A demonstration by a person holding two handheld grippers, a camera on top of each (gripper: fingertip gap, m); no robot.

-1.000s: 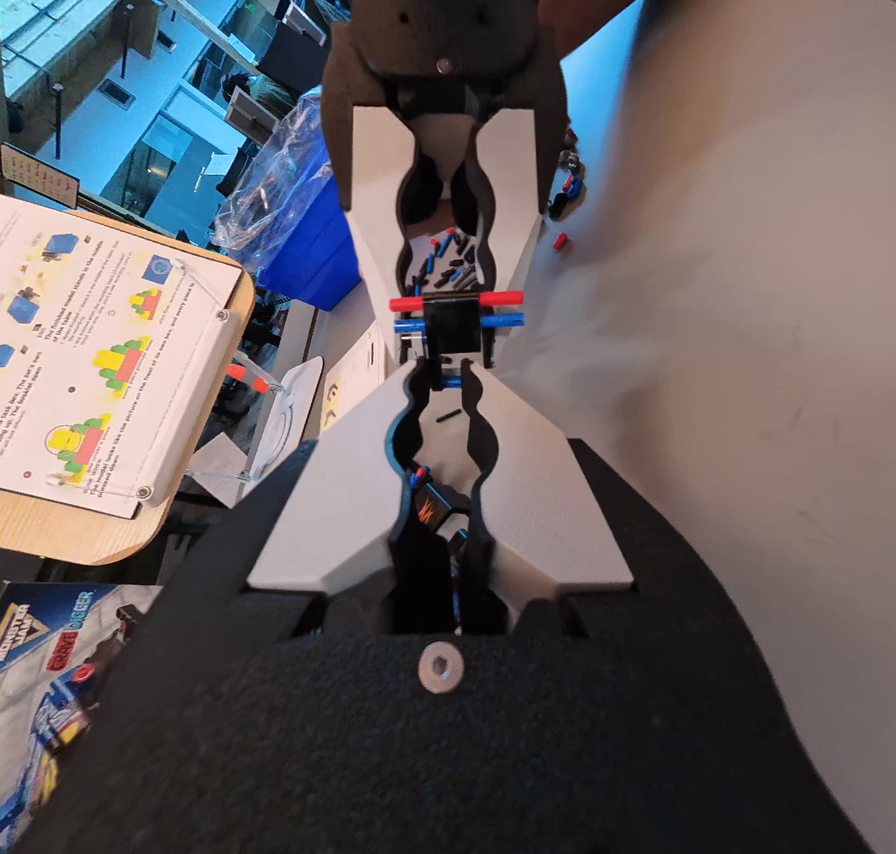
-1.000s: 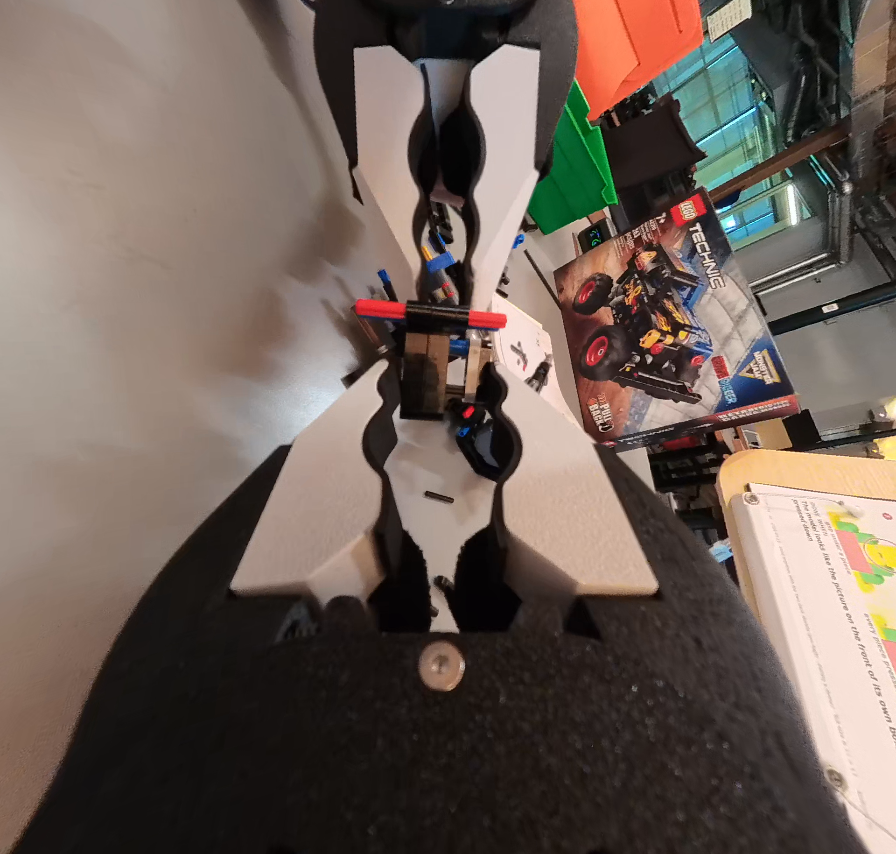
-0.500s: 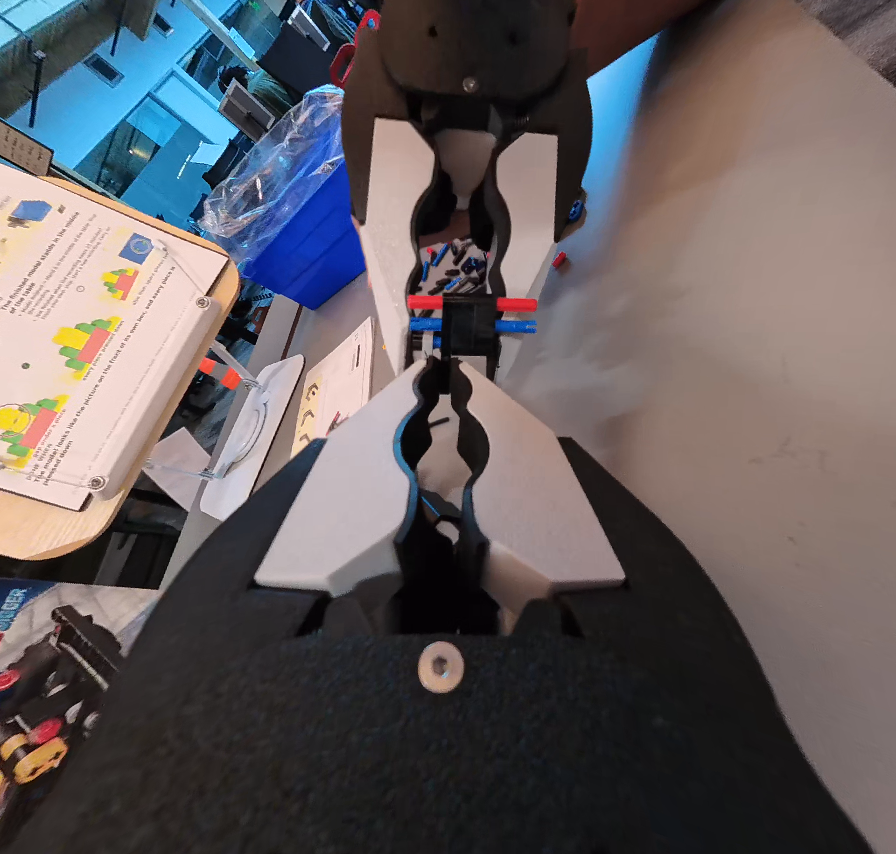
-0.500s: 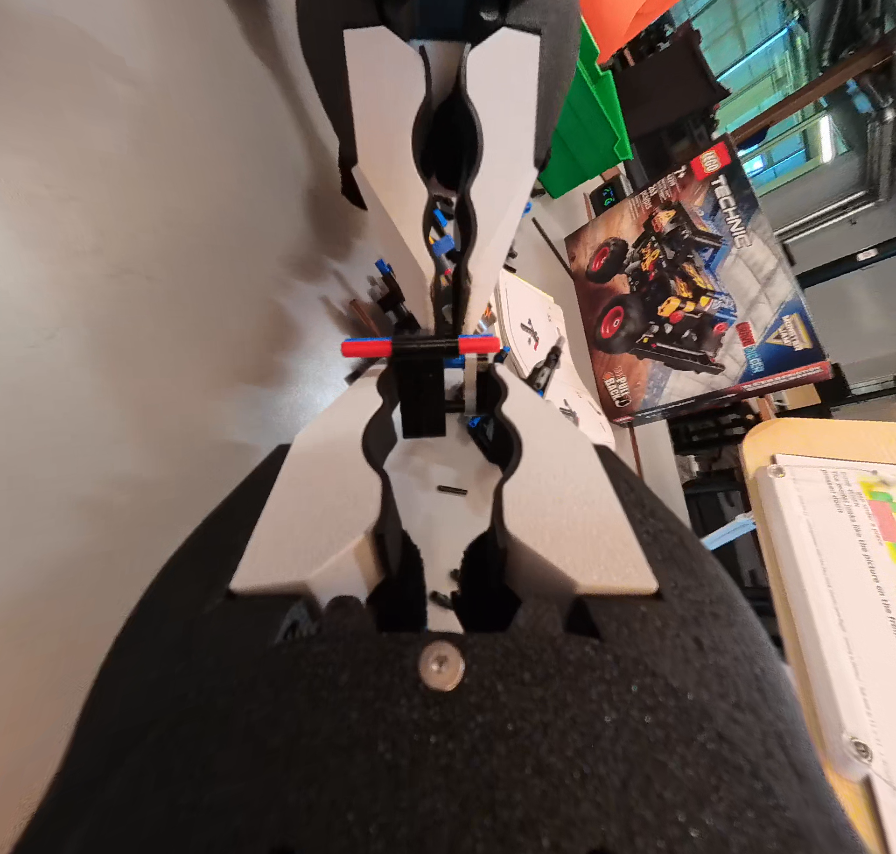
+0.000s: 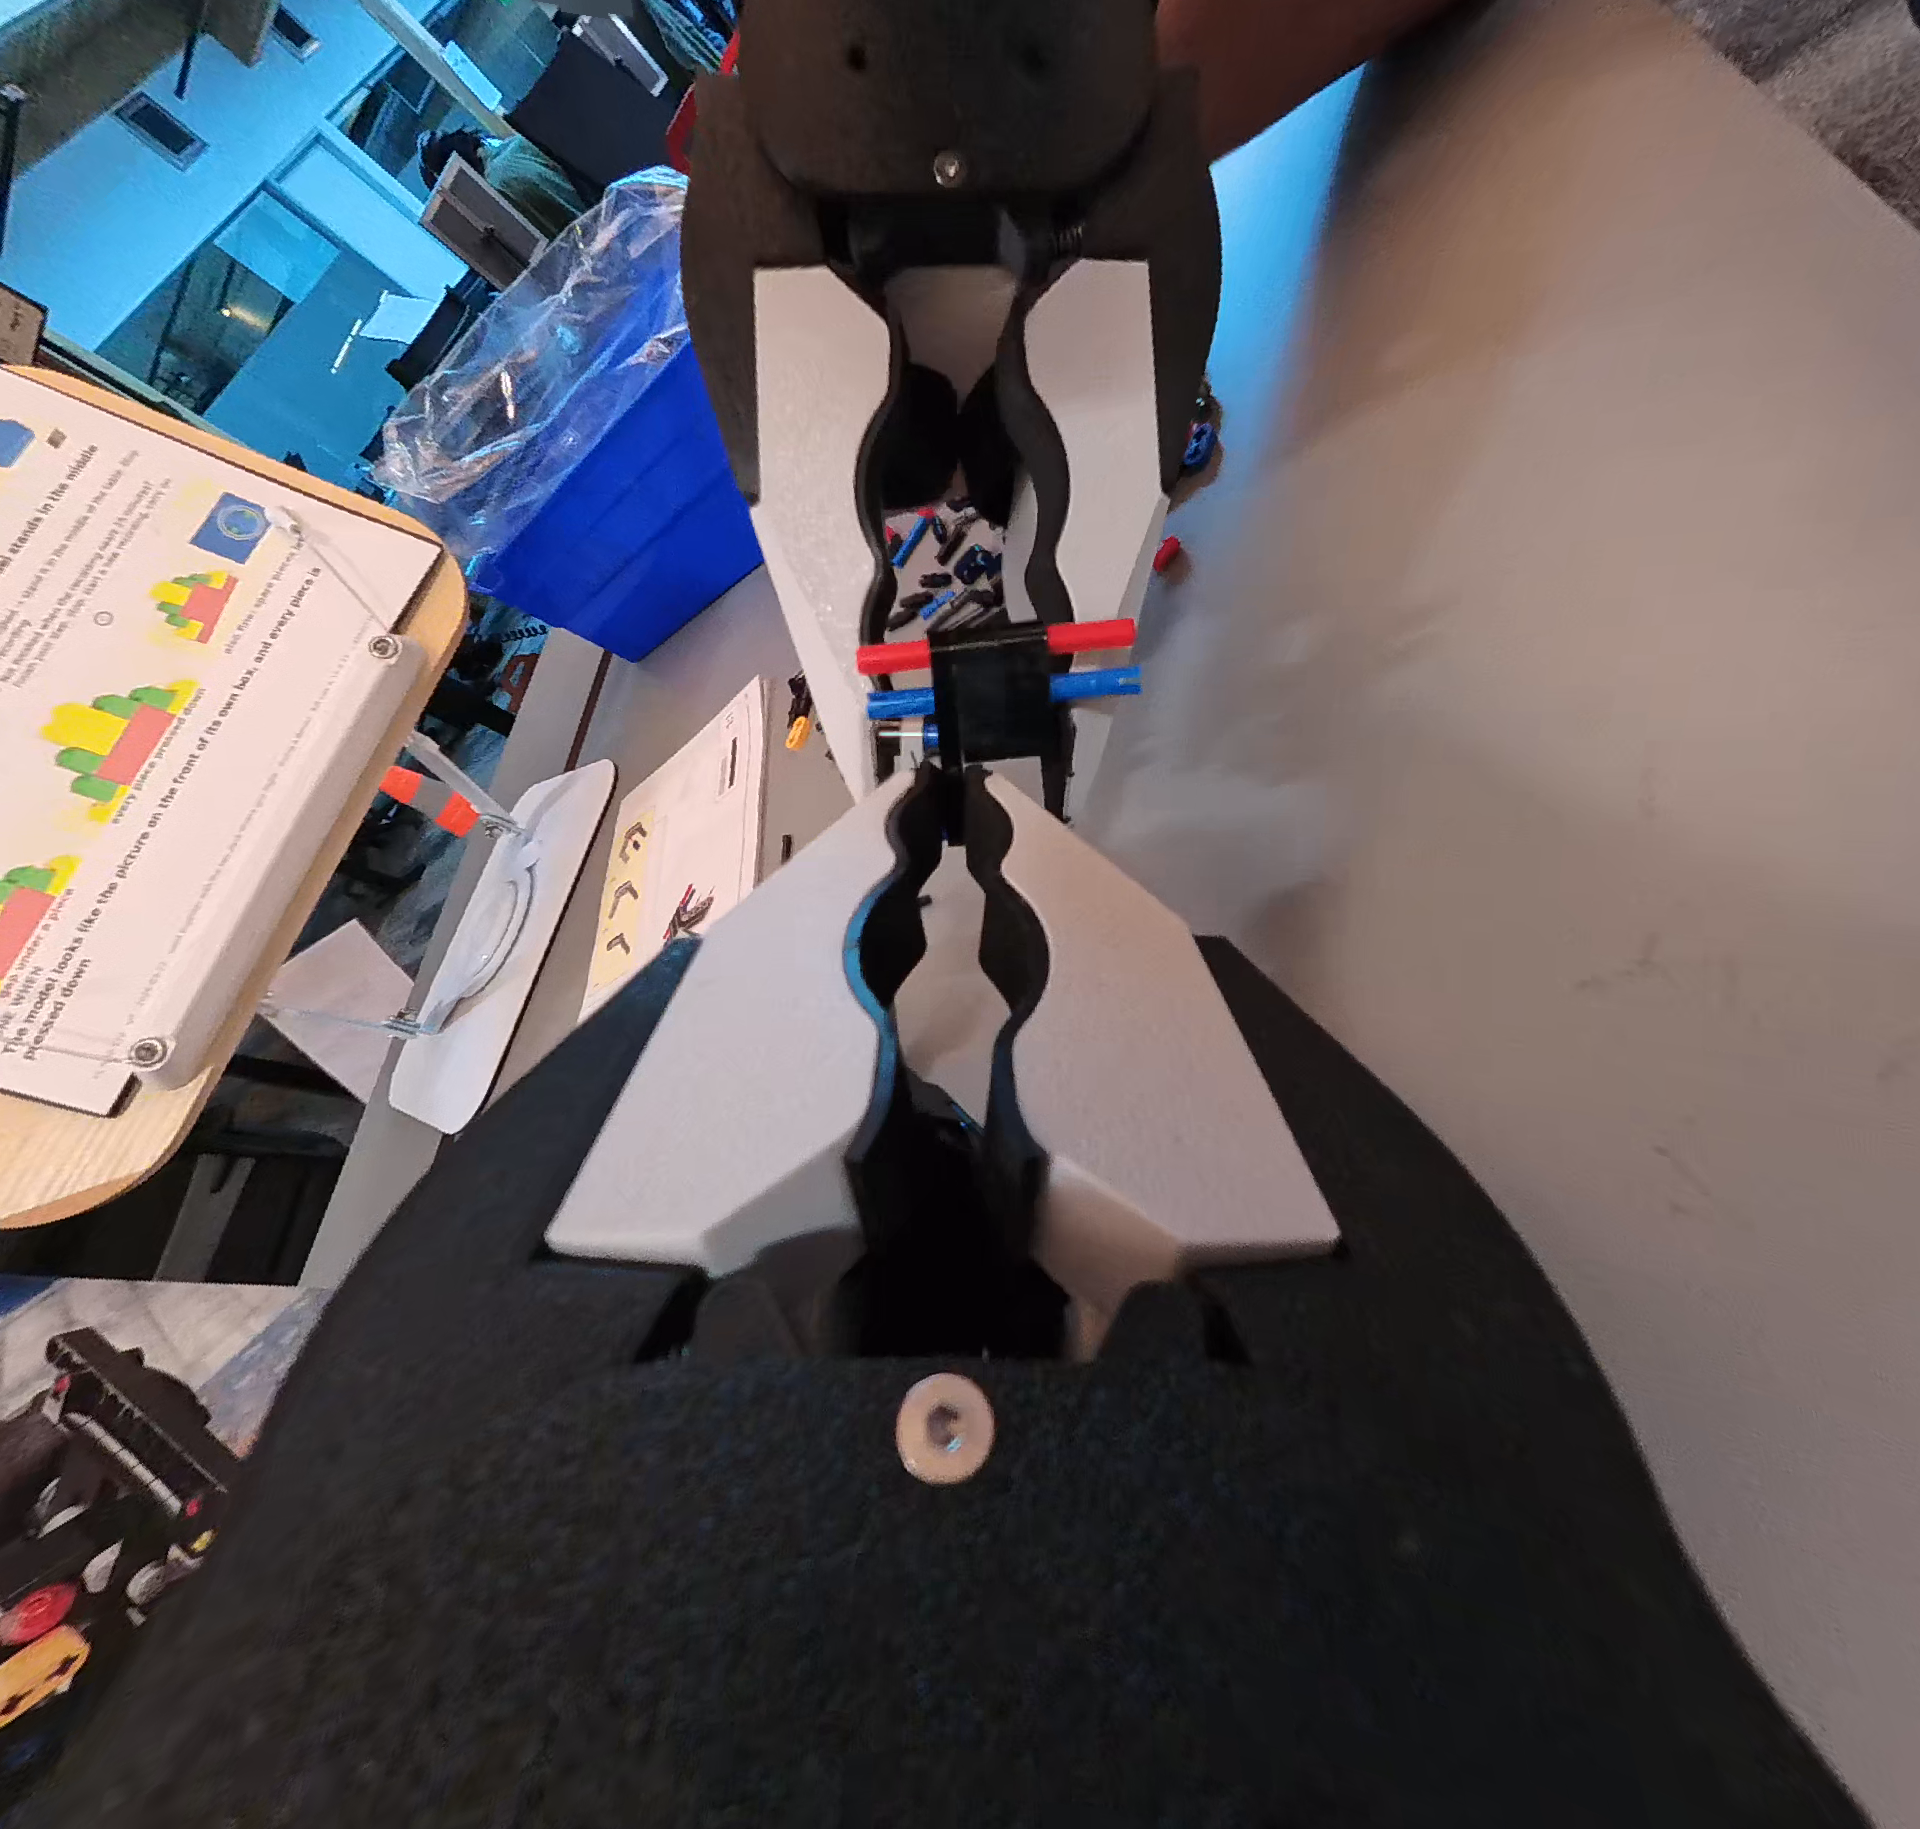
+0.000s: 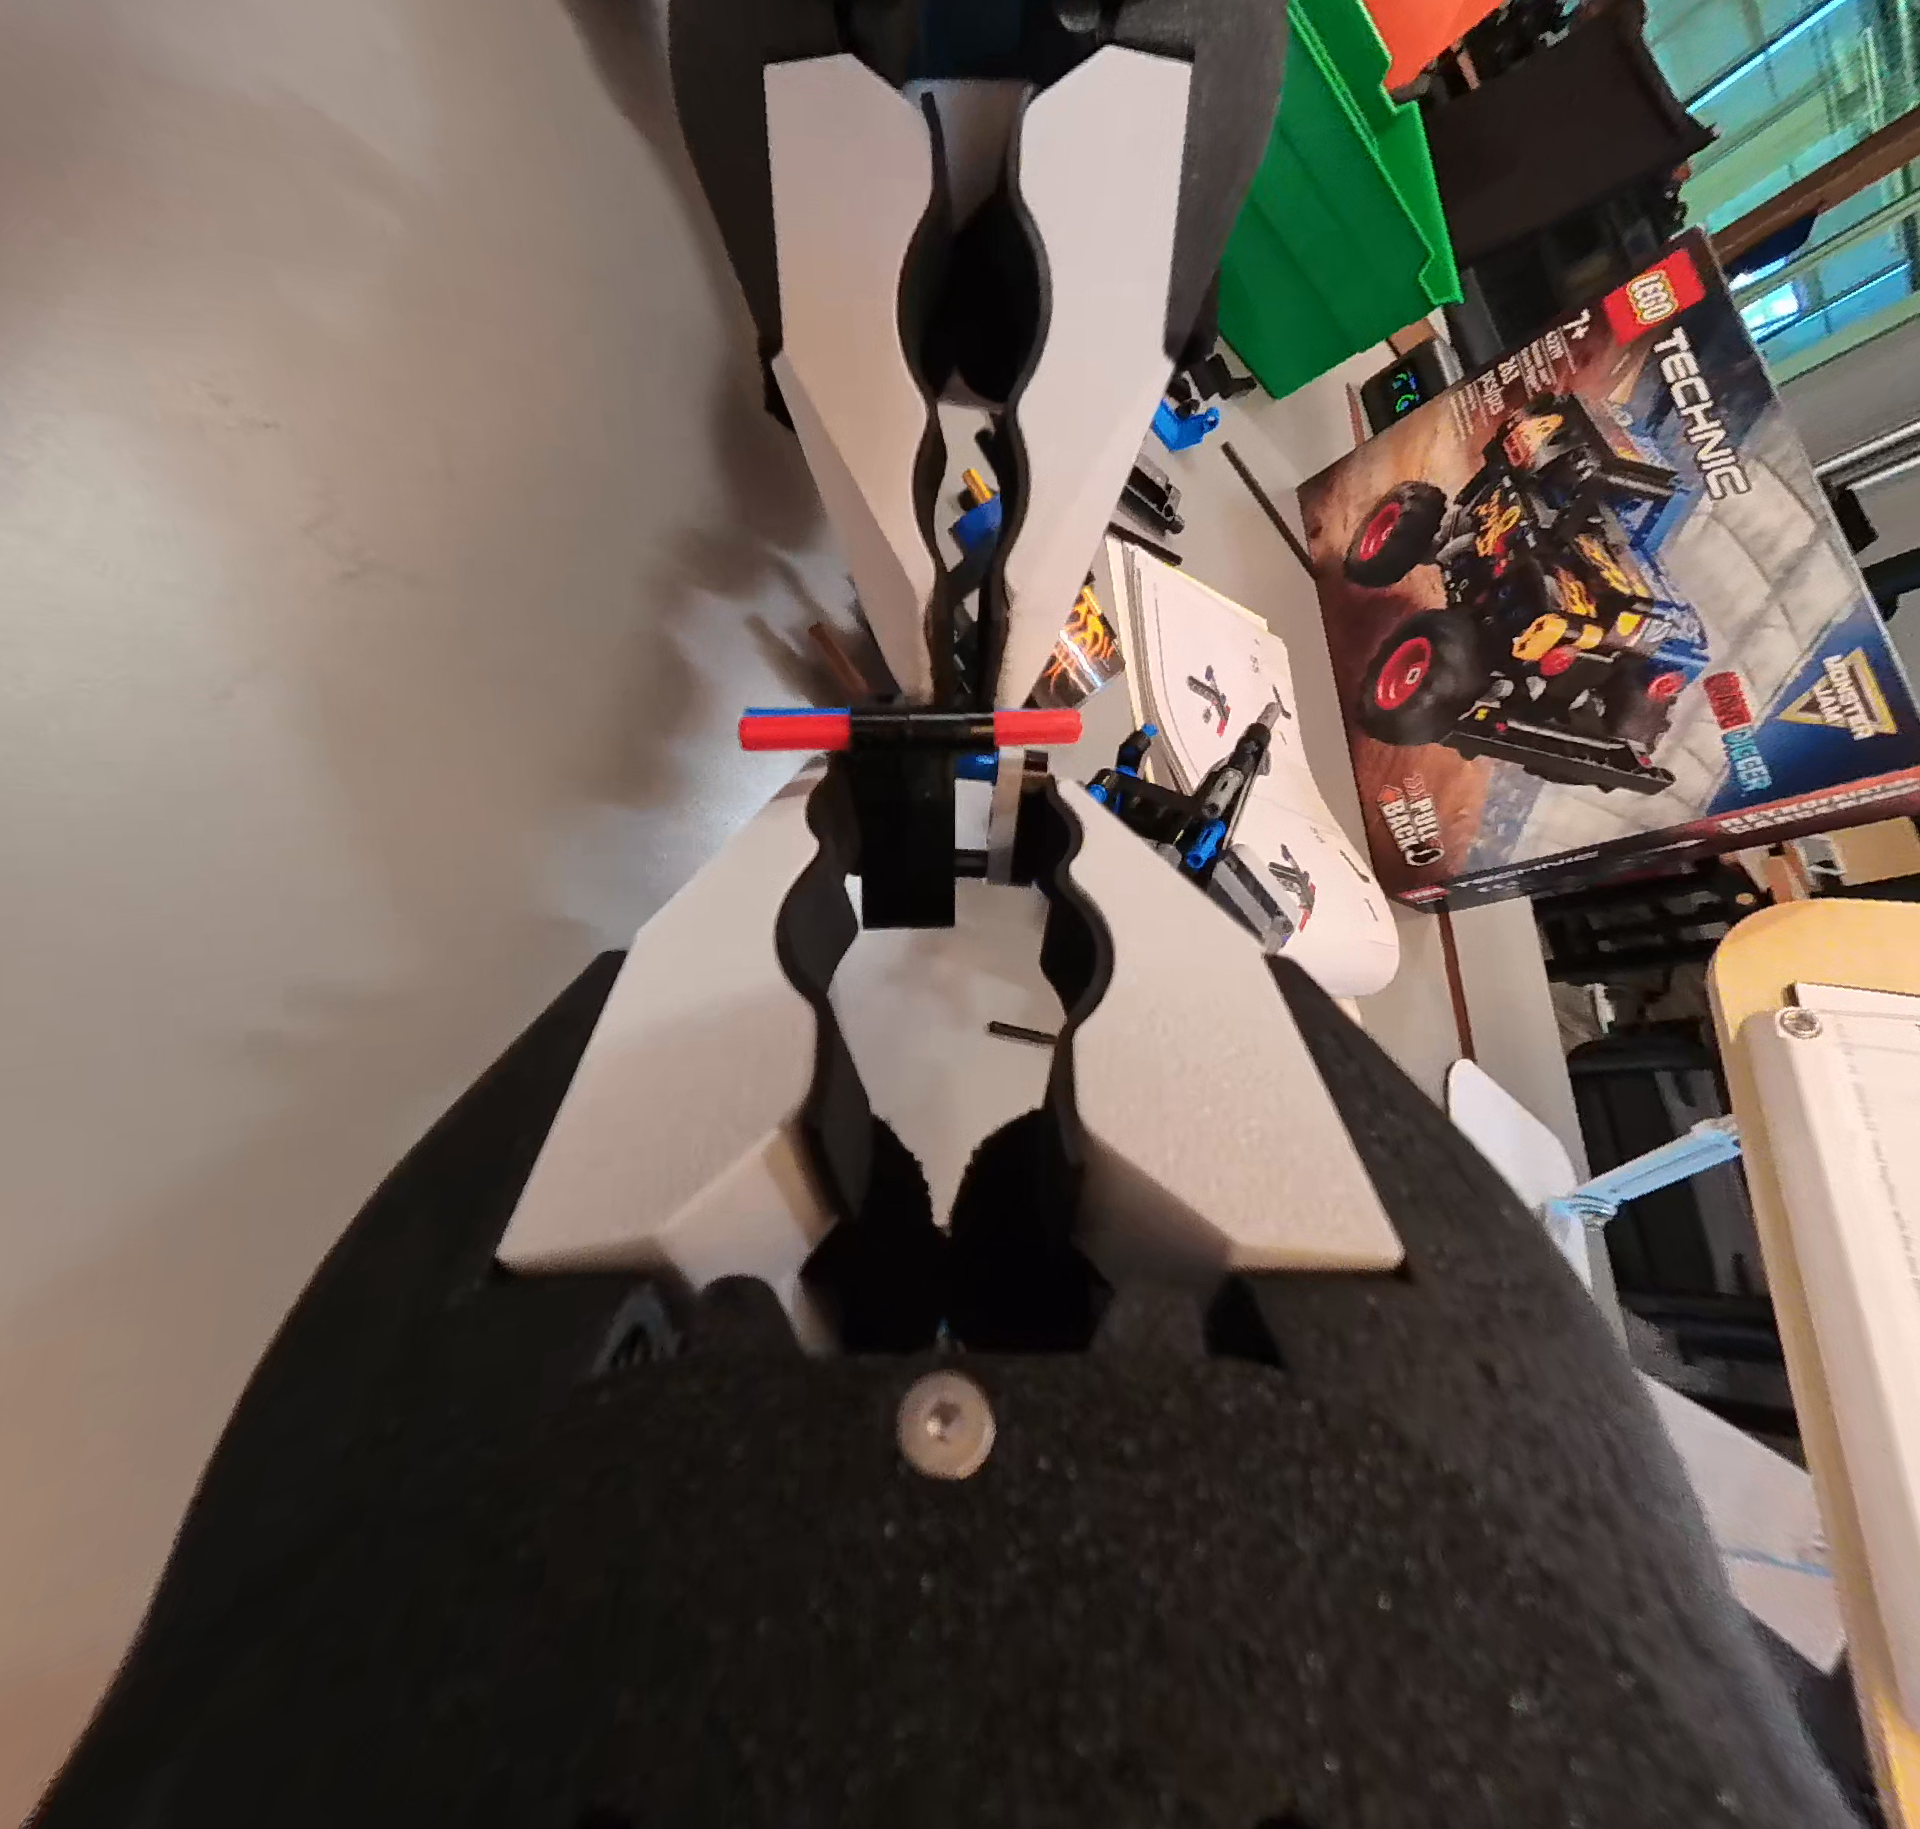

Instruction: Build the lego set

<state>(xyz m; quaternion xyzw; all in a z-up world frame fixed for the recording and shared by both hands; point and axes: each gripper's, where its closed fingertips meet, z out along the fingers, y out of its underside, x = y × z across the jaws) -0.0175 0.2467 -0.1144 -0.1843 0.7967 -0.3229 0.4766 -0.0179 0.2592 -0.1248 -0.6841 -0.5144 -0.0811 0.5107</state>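
Black-bodied, the small lego assembly (image 5: 985, 709) hung above the grey table (image 5: 1558, 844), caught between your two grippers held tip to tip. Your left gripper (image 5: 951, 803) had its jaws nearly closed, pinching a thin edge at the assembly's near side. Your right gripper (image 6: 940, 834) stood wider, jaws clamped across the black block and the grey piece beside it. Red axle (image 6: 909, 730) and blue pins (image 5: 1003, 693) stuck out left and right. Loose pieces (image 5: 945, 574) lay scattered on the table beyond; the set's box (image 6: 1621, 574) stood at far right, by the instruction booklet (image 6: 1236, 709).
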